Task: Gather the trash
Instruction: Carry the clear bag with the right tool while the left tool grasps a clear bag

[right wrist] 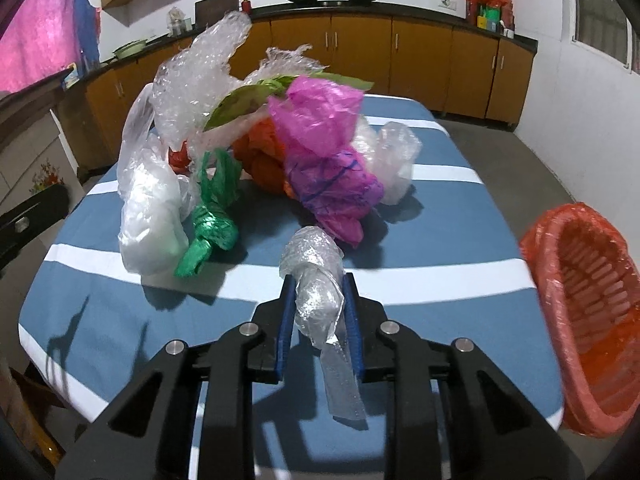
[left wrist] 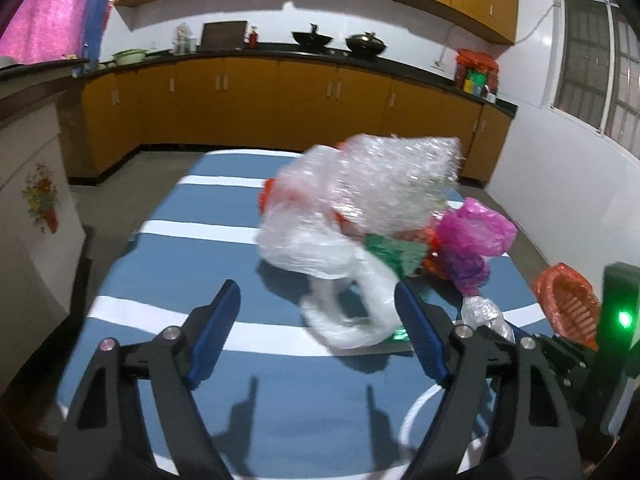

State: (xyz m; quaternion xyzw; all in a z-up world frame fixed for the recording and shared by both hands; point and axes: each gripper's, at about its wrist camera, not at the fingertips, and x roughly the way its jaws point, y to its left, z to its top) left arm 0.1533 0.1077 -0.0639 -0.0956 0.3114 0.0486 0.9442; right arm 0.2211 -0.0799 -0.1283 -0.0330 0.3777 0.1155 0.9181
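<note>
A pile of plastic trash lies on the blue-and-white striped table (right wrist: 100,300): clear bubble wrap (right wrist: 192,80), a white bag (right wrist: 152,216), a green bag (right wrist: 210,228), a pink bag (right wrist: 324,148) and orange plastic (right wrist: 260,152). My right gripper (right wrist: 318,280) is shut on a clear bubble-wrap wad (right wrist: 316,276), held just above the table near the pile. My left gripper (left wrist: 318,292) is open and empty, its fingers just short of the white bag (left wrist: 340,264). The pile's bubble wrap (left wrist: 400,172) and pink bag (left wrist: 472,236) show in the left wrist view. The held wad (left wrist: 484,316) shows there too.
An orange basket lined with orange plastic (right wrist: 580,312) stands off the table's right edge; it also shows in the left wrist view (left wrist: 568,300). Kitchen counters with yellow cabinets (left wrist: 280,100) run along the back wall. A white cabinet (left wrist: 36,208) stands at the left.
</note>
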